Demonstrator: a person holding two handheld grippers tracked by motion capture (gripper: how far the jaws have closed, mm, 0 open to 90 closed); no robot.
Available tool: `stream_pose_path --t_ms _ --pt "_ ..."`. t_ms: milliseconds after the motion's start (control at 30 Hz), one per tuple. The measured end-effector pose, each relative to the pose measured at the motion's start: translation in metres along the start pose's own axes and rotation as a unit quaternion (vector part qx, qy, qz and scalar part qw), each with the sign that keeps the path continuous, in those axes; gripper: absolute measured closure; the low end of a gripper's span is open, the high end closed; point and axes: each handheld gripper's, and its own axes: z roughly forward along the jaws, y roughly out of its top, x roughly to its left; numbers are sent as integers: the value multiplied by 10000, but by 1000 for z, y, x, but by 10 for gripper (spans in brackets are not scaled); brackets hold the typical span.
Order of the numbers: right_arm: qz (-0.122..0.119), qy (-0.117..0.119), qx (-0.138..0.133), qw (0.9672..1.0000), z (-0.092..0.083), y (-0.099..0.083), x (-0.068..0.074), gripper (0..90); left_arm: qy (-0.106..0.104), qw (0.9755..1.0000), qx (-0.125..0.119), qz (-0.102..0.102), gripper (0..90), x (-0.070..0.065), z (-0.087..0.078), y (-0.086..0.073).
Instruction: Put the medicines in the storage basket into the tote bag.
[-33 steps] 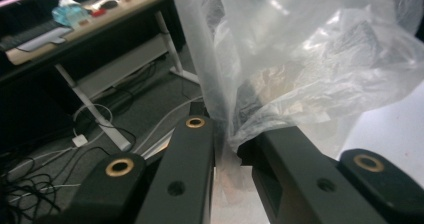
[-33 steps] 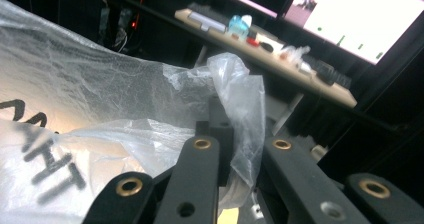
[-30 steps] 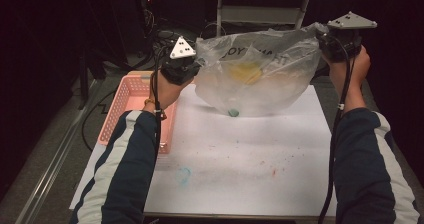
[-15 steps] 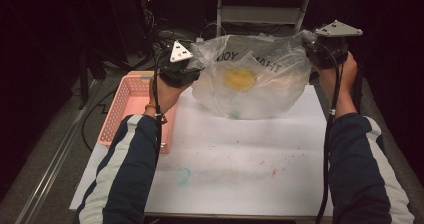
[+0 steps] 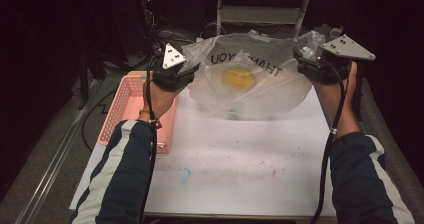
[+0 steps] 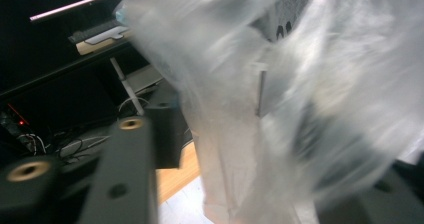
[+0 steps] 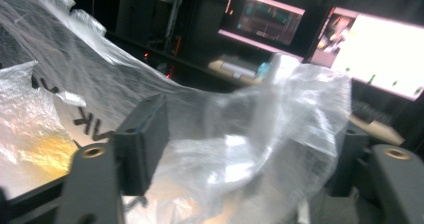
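Both forearms, in dark sleeves with white stripes, rise from the bottom edge of the high view toward mid-frame, one on each side. The left hand point(image 5: 161, 96) is at centre left, wrist bent back, carrying the left gripper point(image 5: 186, 74), whose fingers point(image 6: 125, 174) have just been closing slightly yet stand apart. The right hand point(image 5: 336, 96) sits at upper right, carrying the right gripper point(image 5: 301, 59); its fingers point(image 7: 142, 141) have just been opening and stand wide. A cable trails down along each forearm.
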Motion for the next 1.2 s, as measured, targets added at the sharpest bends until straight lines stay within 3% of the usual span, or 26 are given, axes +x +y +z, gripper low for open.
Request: stream_pose_path --t_ms 100,200,367,467,600,1000,1200 --pt "0 93 -247 9997 -15 7 4 267 -17 10000 38 17 619 -1 3 -1" --pt "-98 195 -477 9986 -30 11 10 266 52 10000 -9 0 543 -2 2 -1" --pt "-106 297 -381 9988 -39 1 17 261 179 9997 -135 70 314 -3 -11 -2" --pt "-62 313 -257 9992 -41 -10 16 258 97 9994 -332 93 280 -1 -26 0" --pt "-54 318 -89 9994 -41 -23 15 258 123 9980 -589 168 261 2 -47 6" --pt "7 210 204 9996 -35 -40 8 272 67 9972 -702 261 242 10 -79 7" --pt "116 225 197 9995 -35 -45 0 369 -44 9976 -562 410 242 9 -87 3"
